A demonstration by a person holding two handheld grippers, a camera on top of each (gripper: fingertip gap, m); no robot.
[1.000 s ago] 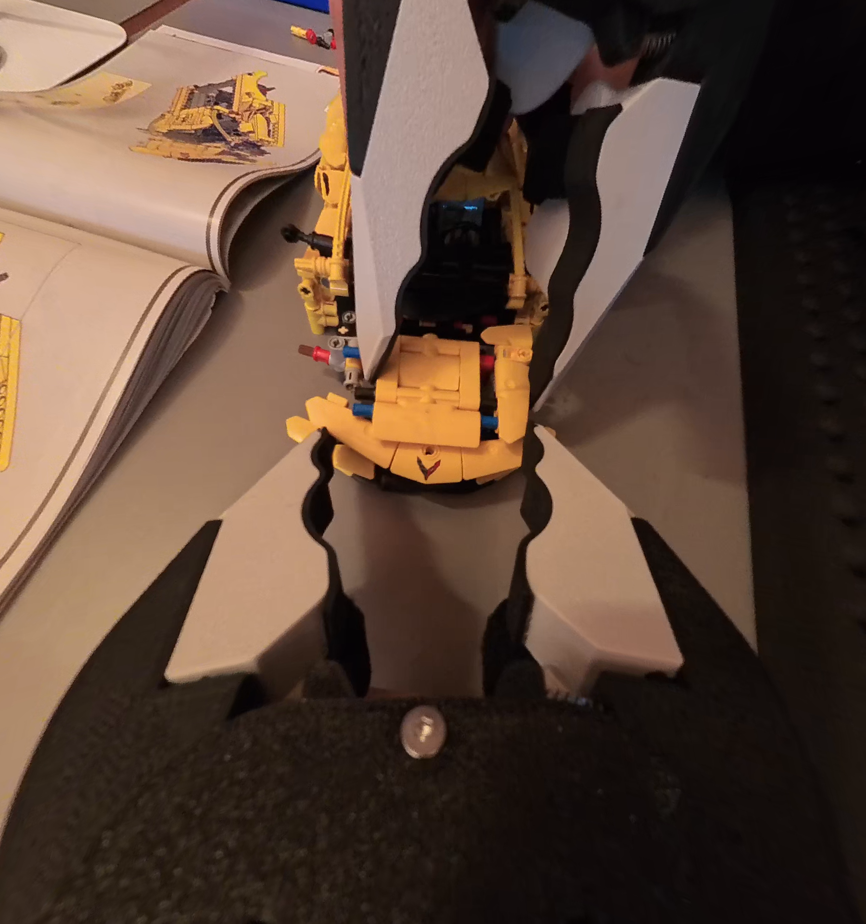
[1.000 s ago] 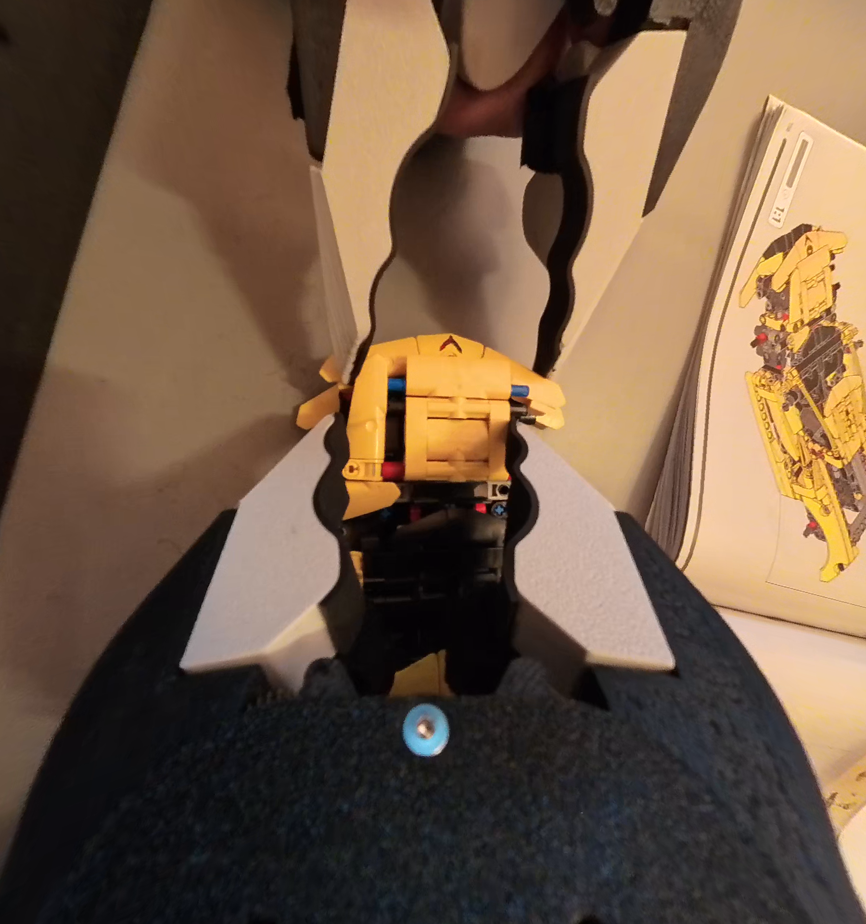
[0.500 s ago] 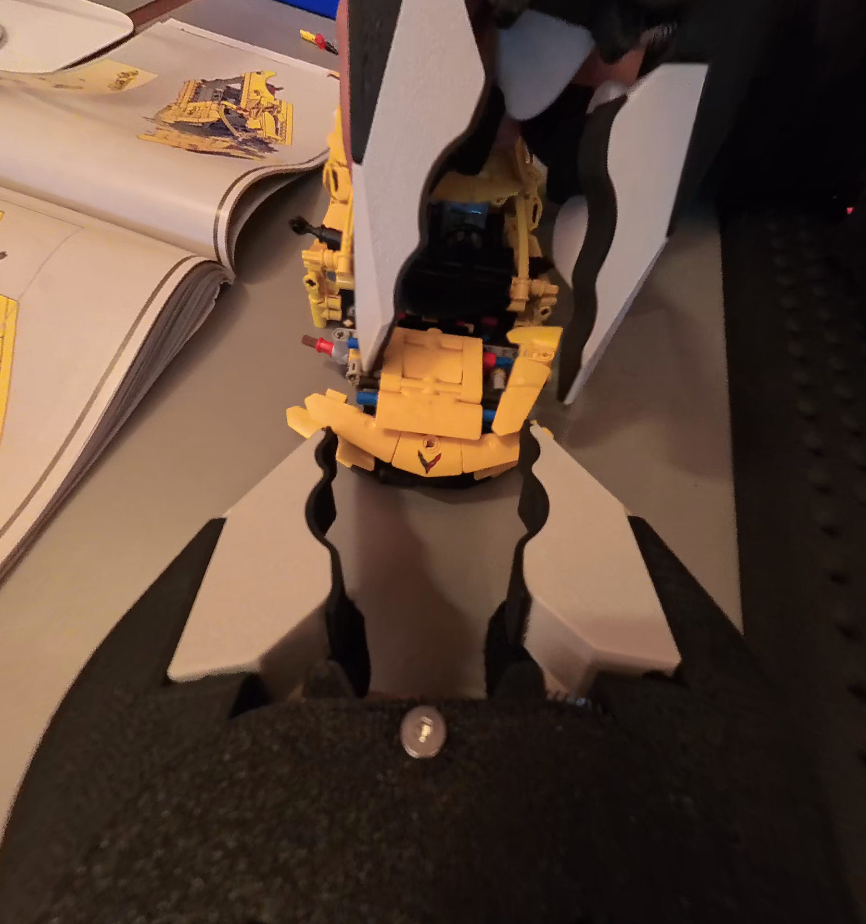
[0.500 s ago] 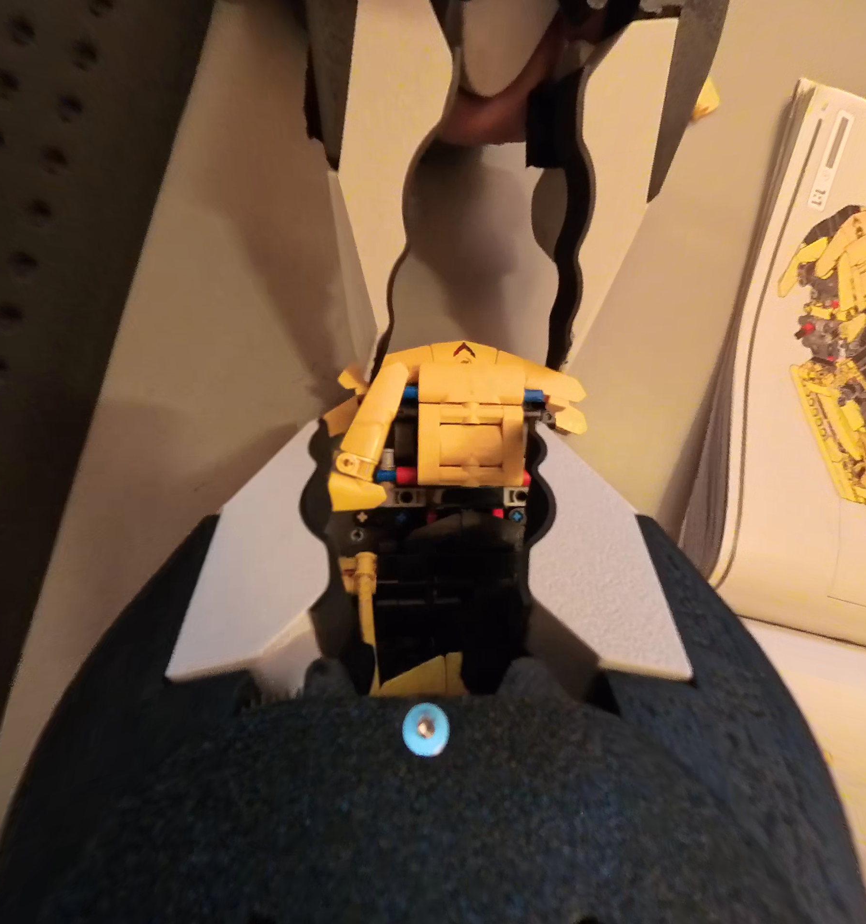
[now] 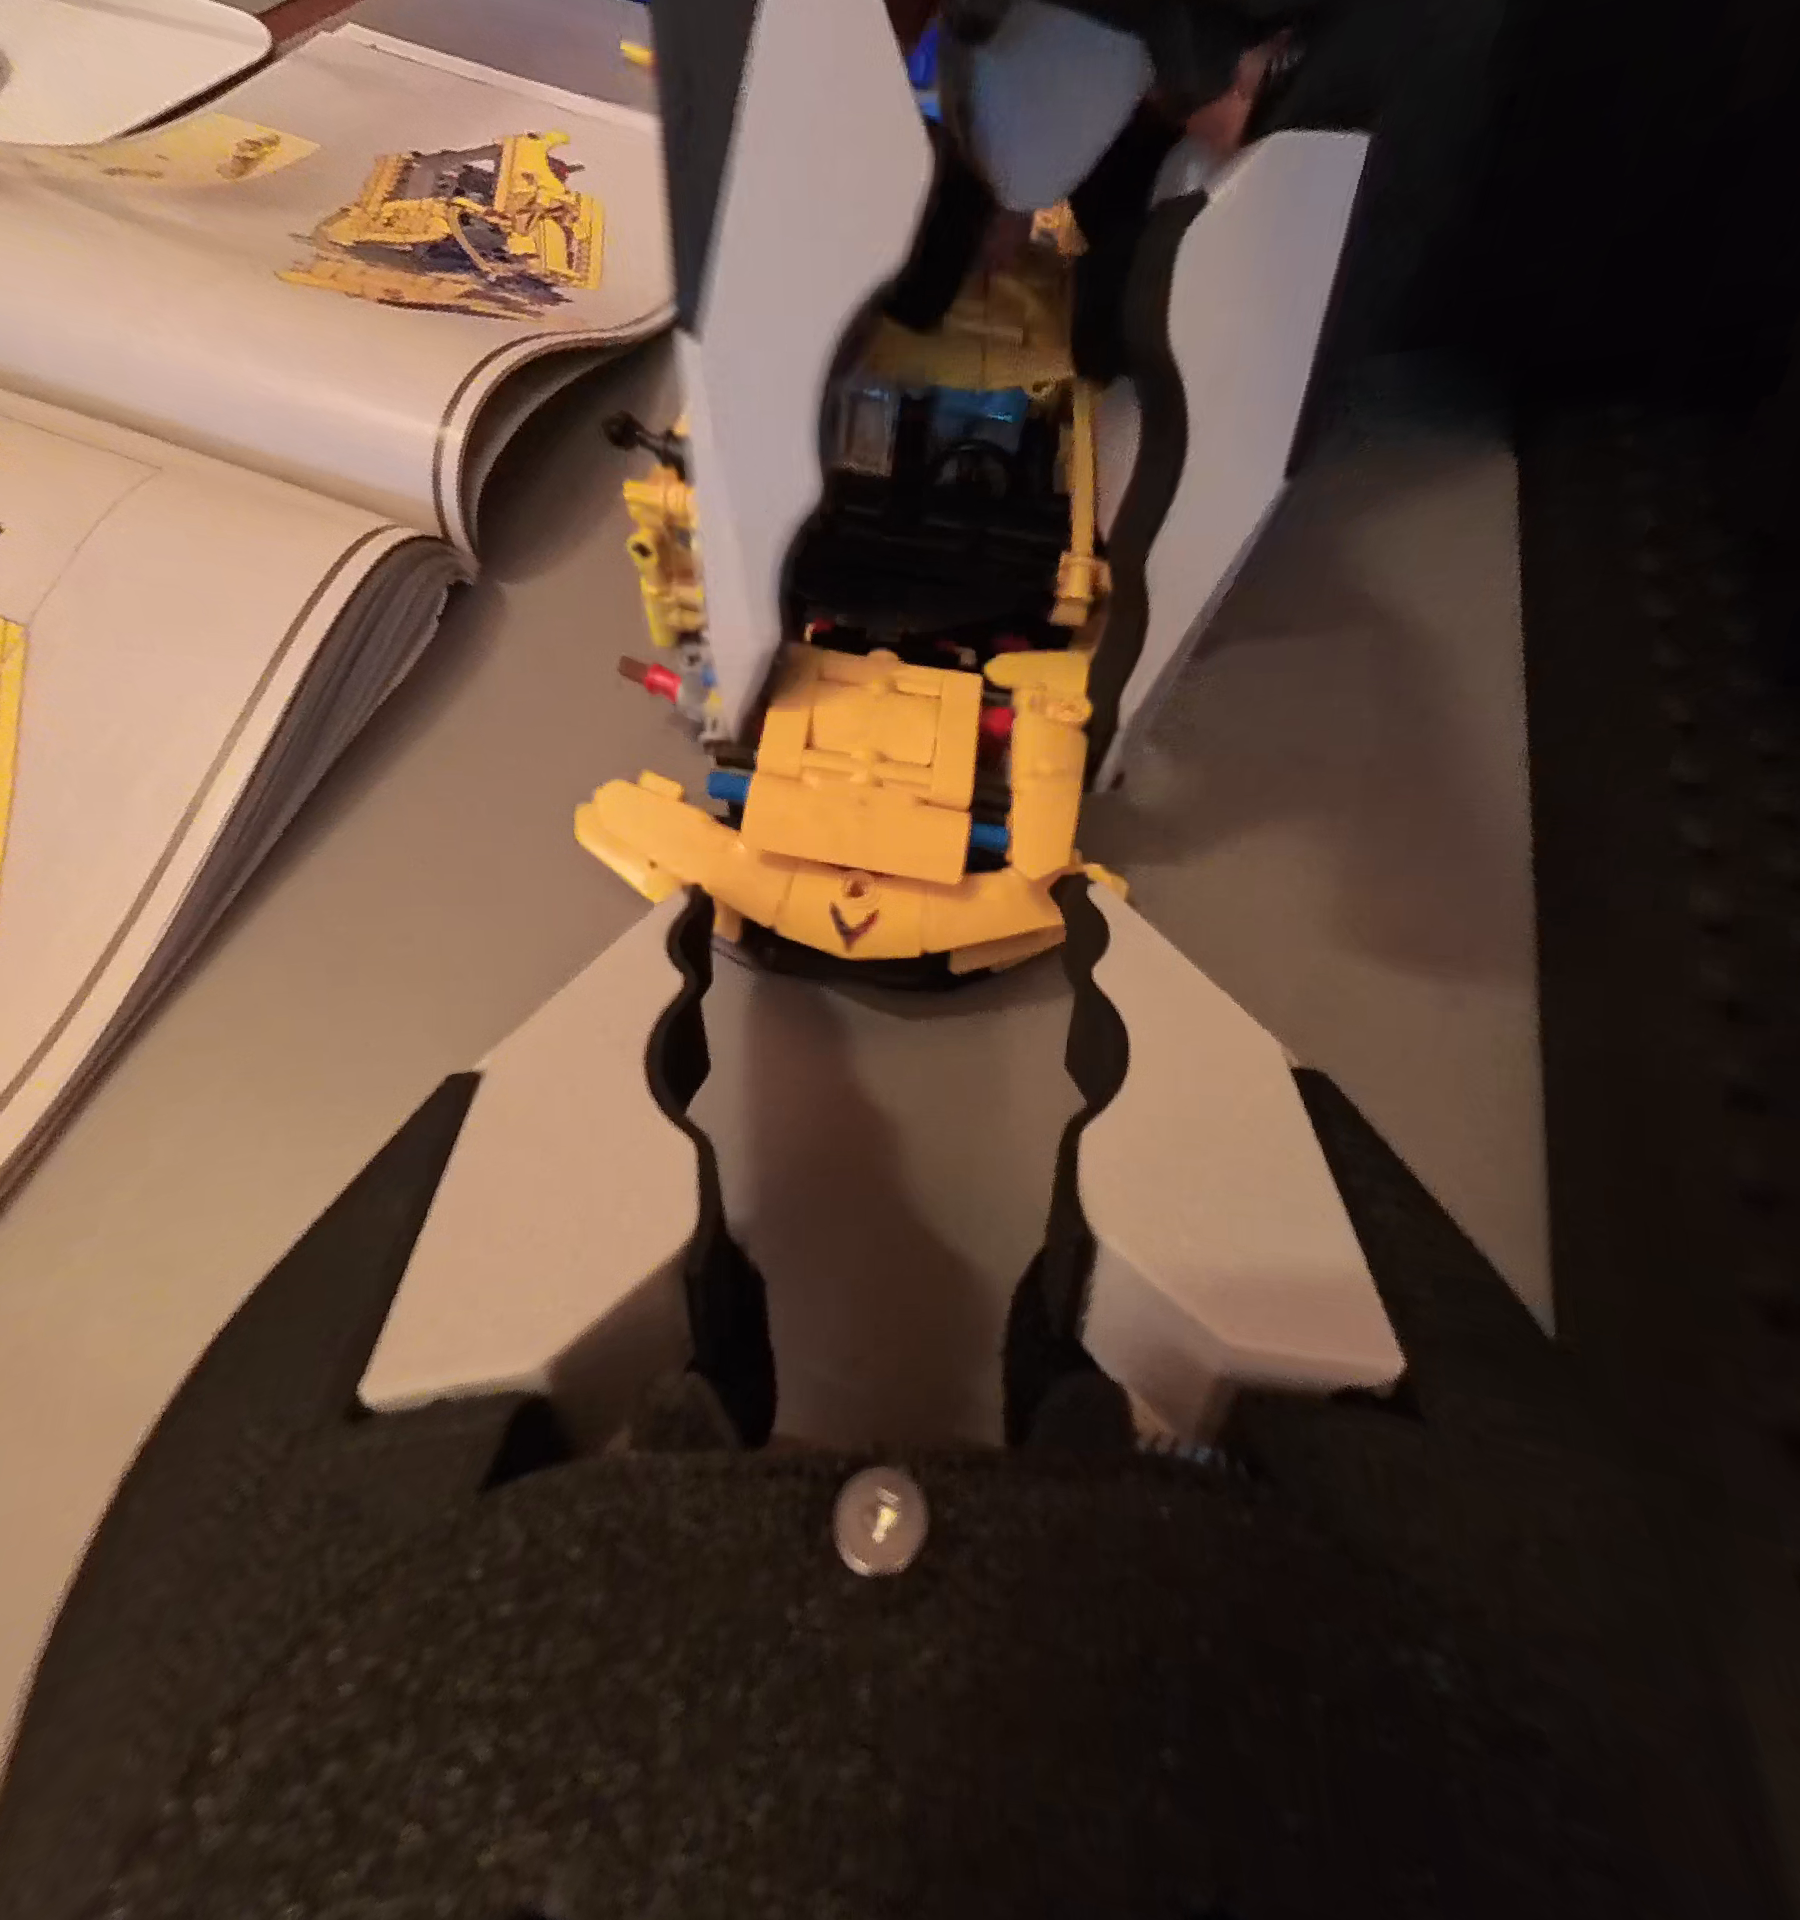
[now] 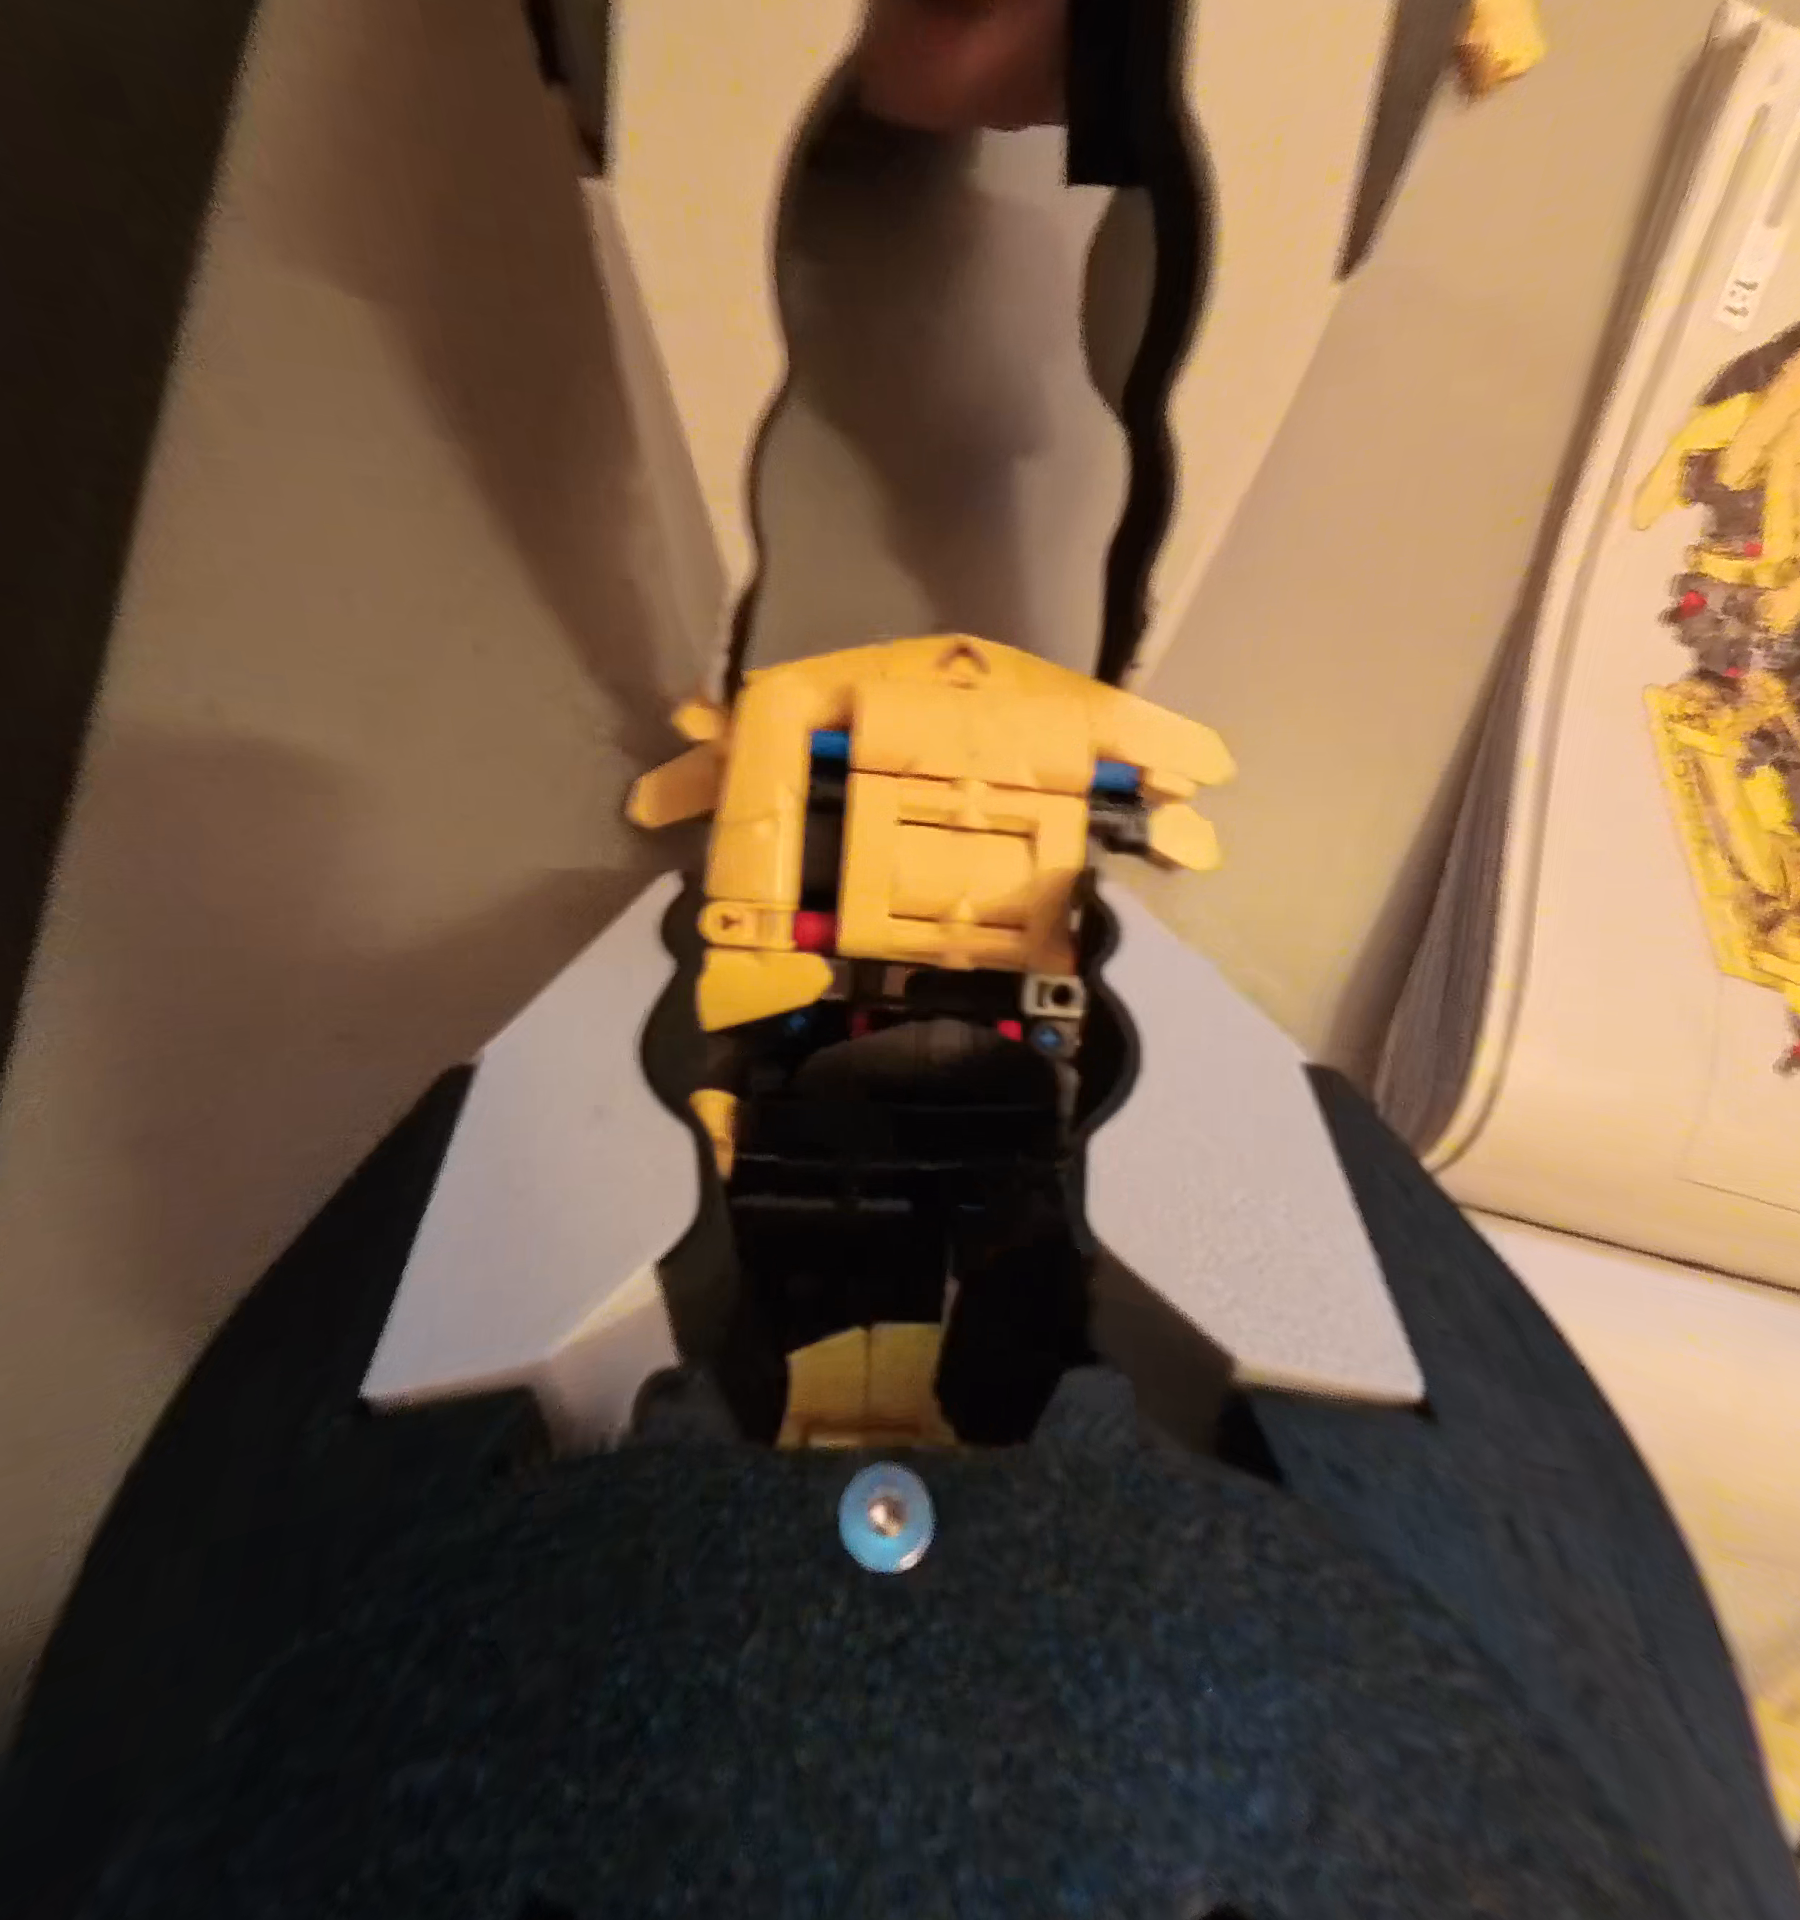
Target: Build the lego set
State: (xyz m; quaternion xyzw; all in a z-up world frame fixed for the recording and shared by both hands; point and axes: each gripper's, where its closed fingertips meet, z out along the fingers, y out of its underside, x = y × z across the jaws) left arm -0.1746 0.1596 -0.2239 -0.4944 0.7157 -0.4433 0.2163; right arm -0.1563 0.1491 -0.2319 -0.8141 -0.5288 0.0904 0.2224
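Note:
A yellow and black lego car [image 5: 865, 769] stands on the grey table [image 5: 1322, 831] between my two grippers. My left gripper [image 5: 885, 914] is open, and its fingertips flank the car's nose with the emblem. My right gripper [image 6: 891, 909] comes from the opposite side and is shut on the lego car [image 6: 937, 831], with its pads against the black body and a yellow side panel. It also shows in the left wrist view [image 5: 922, 748], reaching over the cockpit. The left gripper also shows in the right wrist view [image 6: 932, 665], beyond the nose. The car's rear is hidden.
An open instruction booklet [image 5: 200, 582] with pictures of the yellow model lies left of the car; it also shows in the right wrist view [image 6: 1706, 727]. A white tray [image 5: 75, 73] sits at the far left. A dark perforated mat [image 5: 1685, 831] borders the table on the right. Both grippers' tips are close together, under 4 cm apart.
Half a second ago my right gripper stood wider and a yellow side panel hung tilted outward. Now the fingers have closed on the car and the panel lies flush beside the hood.

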